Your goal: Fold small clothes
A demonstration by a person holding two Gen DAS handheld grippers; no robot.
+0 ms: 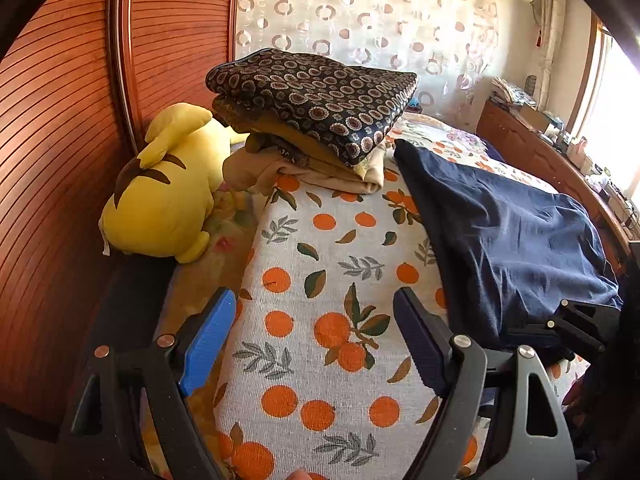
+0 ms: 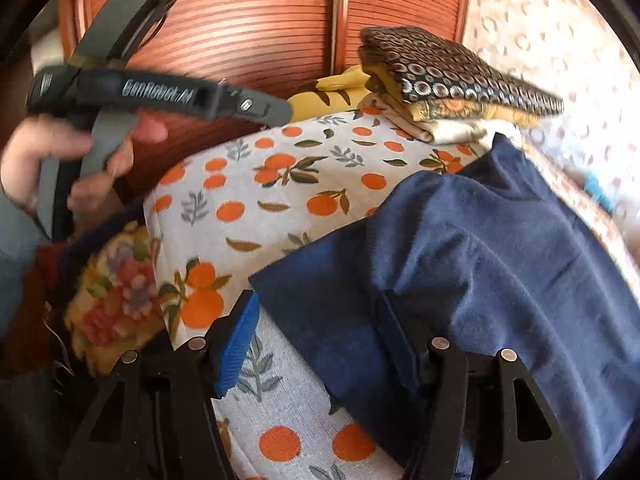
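Note:
A navy blue garment [image 1: 516, 240] lies spread on the orange-print bed cover [image 1: 320, 264], to the right of my left gripper [image 1: 316, 320]. The left gripper is open and empty, above the cover. In the right wrist view the navy garment [image 2: 480, 248] fills the right half. My right gripper [image 2: 320, 320] is open, its jaws either side of the garment's near left corner; its right finger [image 2: 400, 344] rests on the cloth. The right gripper also shows in the left wrist view [image 1: 576, 320] at the garment's near edge. The hand-held left gripper [image 2: 160, 92] shows at upper left.
A stack of folded clothes with a dark patterned piece on top [image 1: 316, 100] sits at the far end of the cover. A yellow plush toy [image 1: 160, 192] lies left, against the wooden wardrobe doors [image 1: 60, 120]. A cluttered wooden ledge [image 1: 560, 160] runs along the right.

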